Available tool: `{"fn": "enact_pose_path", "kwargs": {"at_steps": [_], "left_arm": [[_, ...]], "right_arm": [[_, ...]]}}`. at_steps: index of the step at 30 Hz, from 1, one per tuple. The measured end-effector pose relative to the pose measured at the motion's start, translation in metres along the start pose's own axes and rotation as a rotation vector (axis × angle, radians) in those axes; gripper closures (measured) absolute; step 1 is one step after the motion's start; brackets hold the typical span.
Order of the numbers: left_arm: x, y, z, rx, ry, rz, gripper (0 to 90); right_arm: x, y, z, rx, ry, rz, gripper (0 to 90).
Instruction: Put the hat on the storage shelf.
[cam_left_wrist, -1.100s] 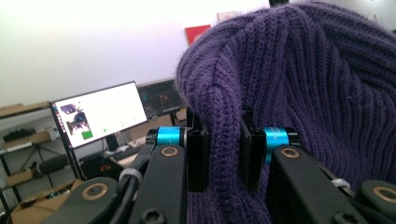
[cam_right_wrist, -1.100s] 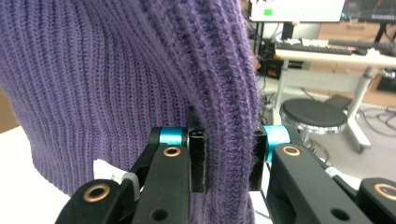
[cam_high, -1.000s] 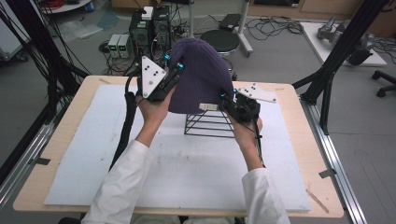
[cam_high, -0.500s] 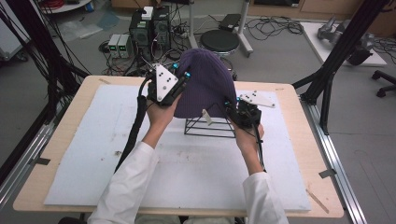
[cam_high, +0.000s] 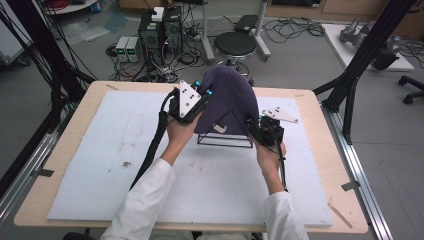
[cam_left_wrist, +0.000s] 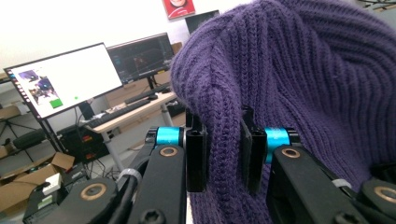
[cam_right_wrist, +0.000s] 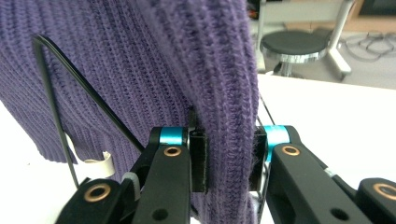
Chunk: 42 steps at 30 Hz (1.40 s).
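The purple knit hat (cam_high: 227, 102) is hanging over the black wire stand (cam_high: 225, 136) on the white surface (cam_high: 100, 165). The left hand-held gripper (cam_high: 202, 92) is clamping its left edge (a thick fold), while the right hand-held gripper (cam_high: 248, 121) is pinching its right edge.

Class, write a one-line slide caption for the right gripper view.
Right claw clamps a purple ribbed knit hat's edge beside a black wire stand.

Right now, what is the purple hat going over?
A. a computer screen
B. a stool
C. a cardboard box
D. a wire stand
D: the hat, pinched at each side by the left gripper and right gripper, drapes over the black wire stand on the table.
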<state>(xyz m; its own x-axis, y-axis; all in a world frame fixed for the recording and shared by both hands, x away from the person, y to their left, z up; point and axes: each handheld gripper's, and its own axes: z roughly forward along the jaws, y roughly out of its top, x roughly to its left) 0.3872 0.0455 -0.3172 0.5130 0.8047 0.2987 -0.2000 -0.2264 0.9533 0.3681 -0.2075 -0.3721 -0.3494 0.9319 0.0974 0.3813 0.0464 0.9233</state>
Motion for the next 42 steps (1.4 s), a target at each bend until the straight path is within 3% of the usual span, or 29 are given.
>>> {"fn": "enact_pose_path", "kwargs": {"at_steps": [5, 15, 24, 26, 28, 29, 32, 34, 38, 42], "left_arm": [[-0.005, -0.007, 0.001, 0.026, -0.007, -0.012, 76.3], [-0.016, -0.024, -0.003, 0.062, -0.026, -0.025, 76.0], [-0.016, -0.028, -0.006, 0.064, -0.029, -0.038, 75.6], [-0.015, -0.027, -0.006, 0.064, -0.03, -0.042, 75.4], [-0.013, -0.027, -0.006, 0.062, -0.026, -0.053, 74.3], [-0.012, -0.028, -0.006, 0.067, -0.024, -0.061, 72.3], [-0.009, -0.03, -0.005, 0.088, -0.012, -0.09, 63.5], [-0.006, -0.031, -0.006, 0.082, -0.028, -0.114, 55.2], [-0.003, -0.031, -0.009, 0.073, -0.043, -0.124, 41.6], [0.001, -0.031, -0.014, 0.069, -0.05, -0.14, 35.3]], "right_arm": [[-0.002, -0.002, 0.002, 0.033, -0.027, 0.003, 77.7], [-0.007, -0.011, 0.01, 0.169, -0.047, 0.076, 75.1], [-0.01, -0.012, 0.01, 0.185, -0.032, 0.101, 72.0], [-0.01, -0.012, 0.011, 0.189, -0.026, 0.096, 67.3], [-0.009, -0.012, 0.01, 0.188, -0.027, 0.091, 56.4], [-0.01, -0.011, 0.01, 0.182, -0.035, 0.092, 46.8], [-0.009, -0.01, 0.009, 0.17, -0.067, 0.087, 36.2], [-0.008, -0.009, 0.008, 0.163, -0.082, 0.084, 31.9], [-0.007, -0.008, 0.006, 0.161, -0.092, 0.085, 29.0], [-0.006, -0.005, 0.0, 0.132, -0.06, 0.101, 21.7]]}}
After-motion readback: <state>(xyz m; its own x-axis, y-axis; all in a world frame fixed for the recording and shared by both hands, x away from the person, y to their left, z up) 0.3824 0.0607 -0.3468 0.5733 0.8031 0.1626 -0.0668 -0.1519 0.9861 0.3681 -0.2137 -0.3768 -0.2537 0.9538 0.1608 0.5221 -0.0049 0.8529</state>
